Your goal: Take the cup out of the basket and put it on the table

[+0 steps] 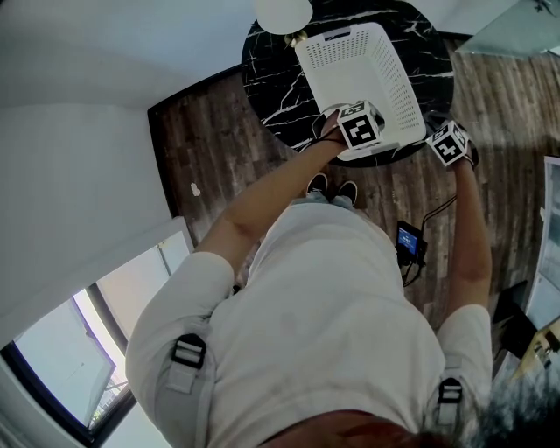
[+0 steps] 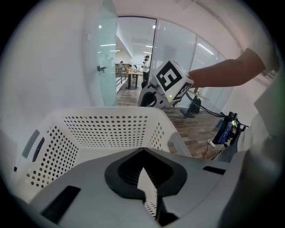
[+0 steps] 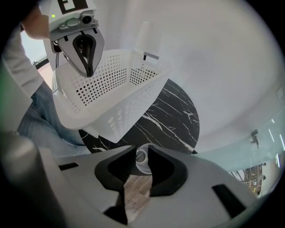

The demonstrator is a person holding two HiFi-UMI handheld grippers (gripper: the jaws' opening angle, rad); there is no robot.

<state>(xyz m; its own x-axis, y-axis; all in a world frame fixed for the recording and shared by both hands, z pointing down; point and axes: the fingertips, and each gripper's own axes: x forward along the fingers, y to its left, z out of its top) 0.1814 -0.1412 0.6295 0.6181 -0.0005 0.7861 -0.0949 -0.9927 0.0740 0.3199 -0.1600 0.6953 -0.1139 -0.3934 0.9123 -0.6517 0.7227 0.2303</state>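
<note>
A white perforated basket stands on the round black marble table. My left gripper is at the basket's near end, shut on its wall. In the right gripper view the basket is tilted, its near end raised off the table, with the left gripper on its rim. A small clear cup sits between the jaws of my right gripper, which are shut on it just above the table's near edge. In the head view the right gripper is at the table's right edge.
A white round object sits at the table's far edge. On the wooden floor to the right lies a small device with a lit screen and cables. My shoes stand close to the table. White walls and glass partitions surround the spot.
</note>
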